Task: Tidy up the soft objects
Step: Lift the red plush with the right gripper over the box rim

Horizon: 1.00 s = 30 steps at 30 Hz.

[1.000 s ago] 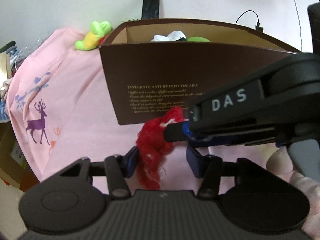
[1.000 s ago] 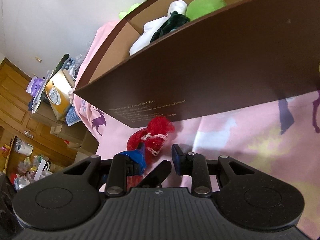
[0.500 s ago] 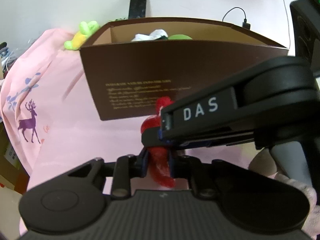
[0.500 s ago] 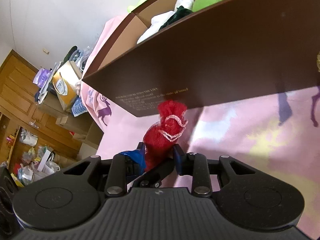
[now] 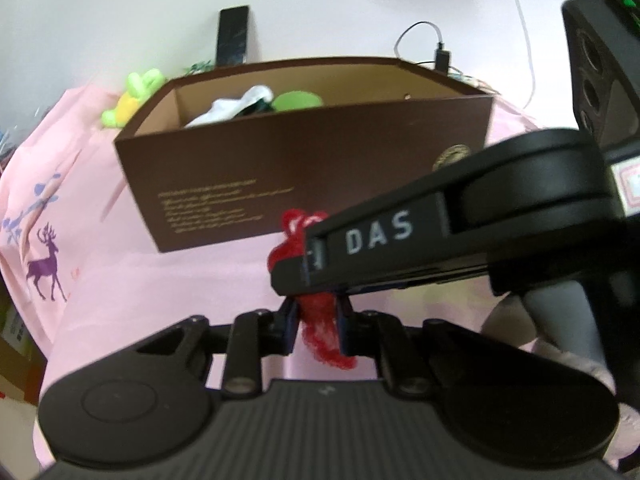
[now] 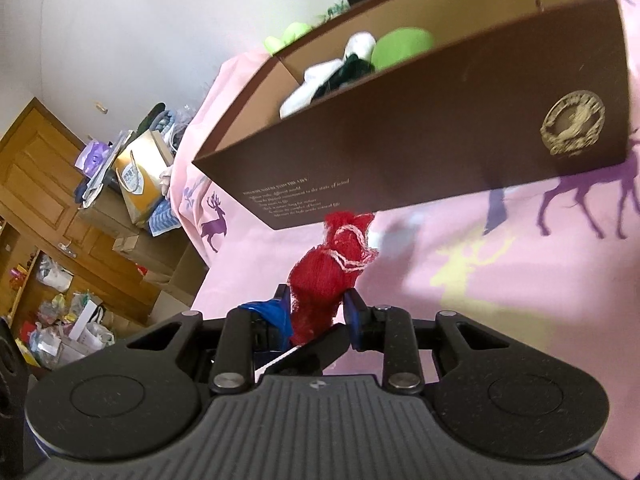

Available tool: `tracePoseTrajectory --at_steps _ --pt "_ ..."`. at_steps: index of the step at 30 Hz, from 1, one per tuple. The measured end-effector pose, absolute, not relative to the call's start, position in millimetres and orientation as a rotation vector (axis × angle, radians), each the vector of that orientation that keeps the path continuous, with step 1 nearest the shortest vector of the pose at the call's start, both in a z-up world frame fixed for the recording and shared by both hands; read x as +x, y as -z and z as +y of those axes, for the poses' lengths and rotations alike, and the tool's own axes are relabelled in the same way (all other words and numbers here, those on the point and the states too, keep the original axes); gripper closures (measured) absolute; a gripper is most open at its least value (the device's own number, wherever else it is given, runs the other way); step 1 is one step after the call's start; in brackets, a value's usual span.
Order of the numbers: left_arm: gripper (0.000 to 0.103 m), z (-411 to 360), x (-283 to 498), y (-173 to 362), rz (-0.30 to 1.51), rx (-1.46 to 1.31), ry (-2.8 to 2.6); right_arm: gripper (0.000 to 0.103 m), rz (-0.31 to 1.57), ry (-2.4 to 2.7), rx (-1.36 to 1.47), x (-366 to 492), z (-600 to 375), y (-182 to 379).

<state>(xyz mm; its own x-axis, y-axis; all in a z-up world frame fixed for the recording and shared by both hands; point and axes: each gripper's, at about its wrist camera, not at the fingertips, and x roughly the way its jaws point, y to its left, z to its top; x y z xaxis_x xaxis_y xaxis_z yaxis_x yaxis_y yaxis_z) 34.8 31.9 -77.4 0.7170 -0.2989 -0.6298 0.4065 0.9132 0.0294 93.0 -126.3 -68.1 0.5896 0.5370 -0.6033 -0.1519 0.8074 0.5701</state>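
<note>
Pouch [image 6: 326, 280], red, soft open-weave mesh, gathered at the neck with a pale twisted cord; frayed ruffle above the tie, rounded stuffed body below. It is held off the cloth, in front of the long wall of the box, between both claws. Left claw [image 5: 317, 322]: blue pads closed tight on the pouch's lower, wispy end, red fibres trailing out beneath them. Right claw [image 6: 318, 312]: blue pads pressed narrowly against the pouch's fuller body; in the left wrist view its black casing, lettered "DAS", crosses in front and hides the pouch's middle.

Box [image 5: 304, 172], dark brown card, long and open-topped, with angled corners and a plain tan interior. Small gold print on the front wall; gold round emblem [image 6: 572, 124] embossed near its right end. Contents at the left end: white knitted fabric [image 5: 236, 106], a dark green soft piece [image 6: 352, 70], a smooth lime-green rounded piece [image 5: 296, 100].

Cloth [image 5: 168, 280], pale pink, matte, slightly creased, printed with purple deer and yellow shapes; the box rests on it.

Plush toy [image 5: 128, 104], lime green and yellow, lies on the cloth beyond the box's left corner.

Cable with black plug [image 5: 442, 56], against the white wall behind the box.
</note>
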Motion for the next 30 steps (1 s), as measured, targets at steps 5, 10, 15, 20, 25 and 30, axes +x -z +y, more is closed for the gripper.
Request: tracePoseTrajectory --at_steps 5,10,15,20,25,30 --pt "0.093 23.5 24.7 68.1 0.640 0.175 0.419 0.092 0.801 -0.416 0.474 84.0 -129.4 59.3" --pt "0.093 12.3 17.5 62.3 0.617 0.192 0.459 0.092 0.755 -0.413 0.455 73.5 -140.5 54.7" --pt "0.093 1.7 13.1 55.4 0.591 0.210 0.501 0.092 0.708 -0.421 0.474 67.0 -149.3 50.1" --pt "0.093 -2.3 13.2 43.2 0.554 0.201 0.533 0.092 0.652 -0.445 0.507 61.5 -158.1 38.7" --pt "0.093 -2.0 15.6 29.5 0.504 0.198 0.539 0.092 0.595 -0.463 0.512 59.7 -157.9 25.4" --pt "0.093 3.3 29.2 17.4 0.465 0.188 0.528 0.092 0.563 -0.477 0.507 74.1 -154.7 14.5"
